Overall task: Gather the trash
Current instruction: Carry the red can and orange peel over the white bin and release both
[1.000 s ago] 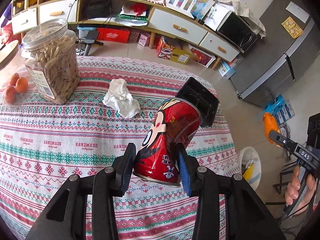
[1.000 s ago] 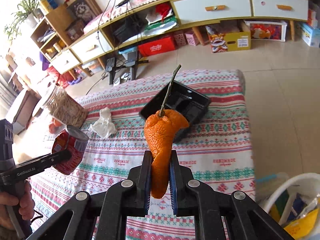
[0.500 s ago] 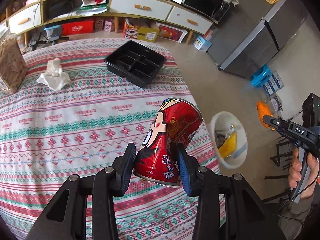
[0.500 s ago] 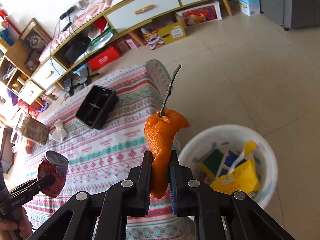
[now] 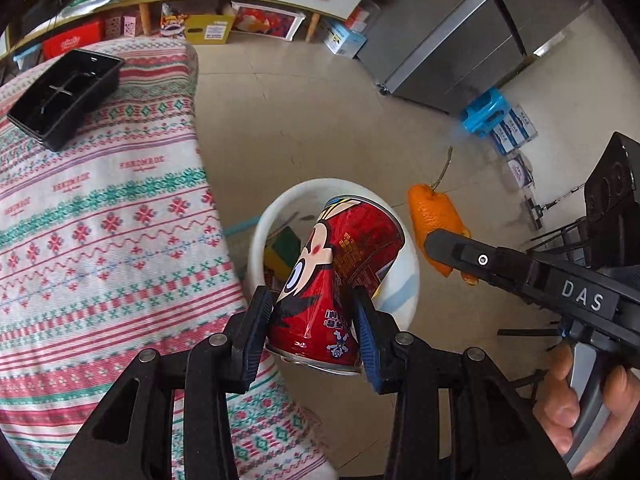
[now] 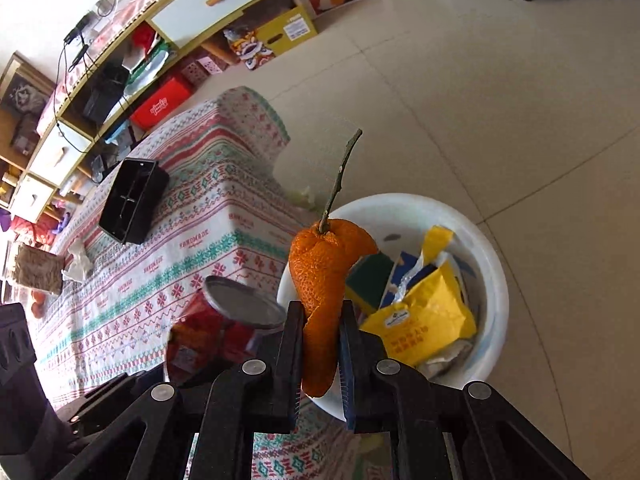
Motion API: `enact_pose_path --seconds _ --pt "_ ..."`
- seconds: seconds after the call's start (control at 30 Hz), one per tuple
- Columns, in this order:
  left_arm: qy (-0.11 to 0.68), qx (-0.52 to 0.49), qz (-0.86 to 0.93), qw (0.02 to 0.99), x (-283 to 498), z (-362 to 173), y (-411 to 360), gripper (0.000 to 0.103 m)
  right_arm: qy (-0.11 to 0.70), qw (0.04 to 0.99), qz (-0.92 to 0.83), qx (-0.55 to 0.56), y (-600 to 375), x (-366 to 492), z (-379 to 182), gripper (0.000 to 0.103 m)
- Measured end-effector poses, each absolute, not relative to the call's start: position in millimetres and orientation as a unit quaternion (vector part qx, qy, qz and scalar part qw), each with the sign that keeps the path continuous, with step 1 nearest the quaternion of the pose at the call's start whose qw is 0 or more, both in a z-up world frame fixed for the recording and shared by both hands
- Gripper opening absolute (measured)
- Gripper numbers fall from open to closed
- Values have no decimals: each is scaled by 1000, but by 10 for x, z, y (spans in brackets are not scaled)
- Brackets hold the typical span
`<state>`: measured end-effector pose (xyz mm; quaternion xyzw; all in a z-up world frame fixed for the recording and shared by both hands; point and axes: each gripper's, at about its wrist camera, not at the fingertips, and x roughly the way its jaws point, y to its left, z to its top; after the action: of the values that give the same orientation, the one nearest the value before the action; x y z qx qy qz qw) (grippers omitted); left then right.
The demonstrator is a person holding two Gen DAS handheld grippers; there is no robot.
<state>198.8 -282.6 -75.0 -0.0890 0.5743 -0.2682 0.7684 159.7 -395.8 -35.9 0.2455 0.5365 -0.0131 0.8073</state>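
Red can (image 5: 336, 280) printed with a cartoon face, silver rim, dented at the waist — clamped between the fingers of the left gripper (image 5: 312, 332), jaws partly apart and pressing both its sides; tilted, top end away from the fingertips, right over the white bin (image 5: 404, 300) beyond them. Orange peel (image 6: 324, 280) with a long dry stalk, pebbled skin, curled edge — pinched low down in the right gripper (image 6: 320, 356), jaws nearly together; stalk standing up past the fingertips; bin just ahead of and to the right of those fingers, yellow bag (image 6: 424, 320) inside. Both grippers pitched steeply downward, side by side at the edge of the patterned tablecloth (image 5: 100, 240); hand (image 5: 580, 400) wrapped on the right gripper's handle; black tray (image 6: 134, 200) well behind on the cloth.
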Motion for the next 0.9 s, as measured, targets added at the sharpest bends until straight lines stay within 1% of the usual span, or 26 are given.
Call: enact_pose_path --seconds 0.07,0.13,0.2,0.3,0.47,0.53,0.57,0.6,0.63,0.67,0.7,0.9 --pt "579 -89 -262 767 2014 -848 -2936 43 553 795 -28 247 -4008 1644 -470 20" --pt "586 -90 -254 765 2044 -949 -3006 43 559 789 -38 250 -4044 1661 -516 35" --pt "590 -91 -247 763 2062 -1025 -3031 43 536 793 -47 287 -4175 1609 -444 37" --pt "592 -83 -241 765 2094 -1081 -3067 43 512 807 -43 291 -4208 1552 -311 47" --pt "585 -88 -246 768 2140 -1086 -3258 44 515 808 -44 283 -4188 1589 -304 48" --pt "581 -68 -250 771 2172 -1092 -3374 45 509 813 -49 278 -4187 1595 -272 48" --pt "582 -58 -242 774 2195 -1095 -3403 46 506 816 -53 273 -4189 1592 -255 48" --pt "581 -54 -235 778 2208 -1087 -3401 51 506 816 -53 273 -4189 1592 -255 48" --pt "576 -56 -234 781 2209 -1067 -3375 54 507 816 -57 271 -4182 1613 -268 48" --pt "570 -61 -241 783 2203 -1043 -3334 60 507 815 -56 273 -4187 1612 -275 48" --pt "566 -63 -246 784 2211 -1021 -3267 61 509 814 -56 274 -4185 1620 -282 48" --pt "558 -61 -233 794 2134 -920 -2748 61 510 816 -61 266 -4123 1677 -275 48"
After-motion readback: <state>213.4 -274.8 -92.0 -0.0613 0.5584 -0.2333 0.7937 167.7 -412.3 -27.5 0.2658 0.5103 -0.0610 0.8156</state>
